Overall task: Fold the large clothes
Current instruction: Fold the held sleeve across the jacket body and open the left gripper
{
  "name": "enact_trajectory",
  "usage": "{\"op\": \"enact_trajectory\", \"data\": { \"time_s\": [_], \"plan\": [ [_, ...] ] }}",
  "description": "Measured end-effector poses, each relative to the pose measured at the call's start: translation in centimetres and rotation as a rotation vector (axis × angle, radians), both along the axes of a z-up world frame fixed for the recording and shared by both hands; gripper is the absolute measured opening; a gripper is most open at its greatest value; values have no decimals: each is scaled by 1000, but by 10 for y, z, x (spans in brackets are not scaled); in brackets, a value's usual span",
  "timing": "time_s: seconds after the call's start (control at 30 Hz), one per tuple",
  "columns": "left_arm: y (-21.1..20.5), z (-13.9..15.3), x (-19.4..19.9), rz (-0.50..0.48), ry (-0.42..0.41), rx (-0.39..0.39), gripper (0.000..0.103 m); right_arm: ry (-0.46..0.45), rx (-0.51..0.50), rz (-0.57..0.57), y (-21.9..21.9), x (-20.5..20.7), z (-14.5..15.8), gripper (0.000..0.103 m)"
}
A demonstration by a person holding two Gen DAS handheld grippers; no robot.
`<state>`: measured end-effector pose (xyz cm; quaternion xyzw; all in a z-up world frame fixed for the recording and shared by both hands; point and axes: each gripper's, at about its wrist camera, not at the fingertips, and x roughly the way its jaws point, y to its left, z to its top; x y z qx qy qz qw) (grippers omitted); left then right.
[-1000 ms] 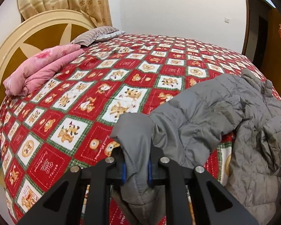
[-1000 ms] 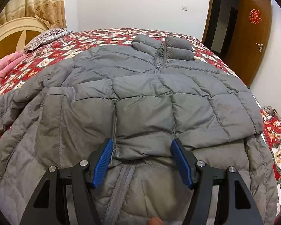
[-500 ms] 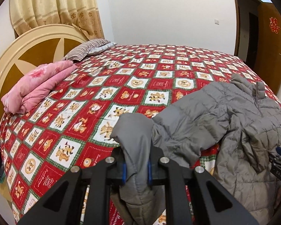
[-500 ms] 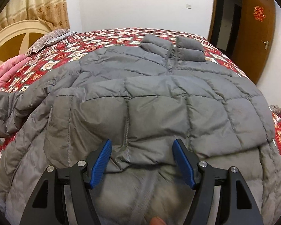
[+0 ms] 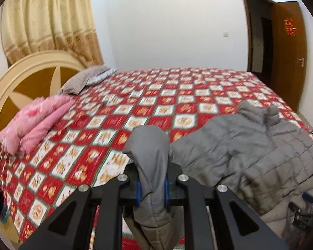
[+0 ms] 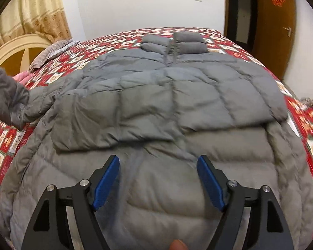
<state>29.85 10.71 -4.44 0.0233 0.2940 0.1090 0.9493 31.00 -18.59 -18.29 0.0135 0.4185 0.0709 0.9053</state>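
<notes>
Left wrist alone shows left gripper [image 5: 152, 184] pinching sleeve [image 5: 150, 145].

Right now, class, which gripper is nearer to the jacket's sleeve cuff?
Left. The left gripper is shut on the sleeve cuff, holding it lifted. The right gripper is opening with nothing between its fingers, over the jacket's front, with the cuff well off to its left.

Red emblem on door [image 5: 289, 27], unreadable
</notes>
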Motion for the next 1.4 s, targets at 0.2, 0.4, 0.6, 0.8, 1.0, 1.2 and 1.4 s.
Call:
{"op": "enact_trajectory", "data": {
  "time_s": [0.2,0.4,0.6,0.8,1.0,1.2,1.4],
  "plan": [
    [-56,20,12,-105,-43,-2,16,-13,13,-37,-25,-19,4,78],
    [-120,26,20,-227,-56,-8,16,-26,23,-81,-46,-35,8,78],
    [-183,24,17,-339,-65,17,16,-38,22,-130,-69,-49,8,78],
    [-236,13,19,-431,-39,11,16,-27,18,-153,-82,-57,-1,78],
    [-273,-15,25,-488,18,35,16,-39,26,-155,-85,-62,-8,78],
    [-292,-47,32,-493,70,82,19,-55,23,-154,-84,-63,-11,78],
    [-297,-66,34,-483,103,67,72,-71,41,-153,-87,-66,-12,78]
  ]
}}
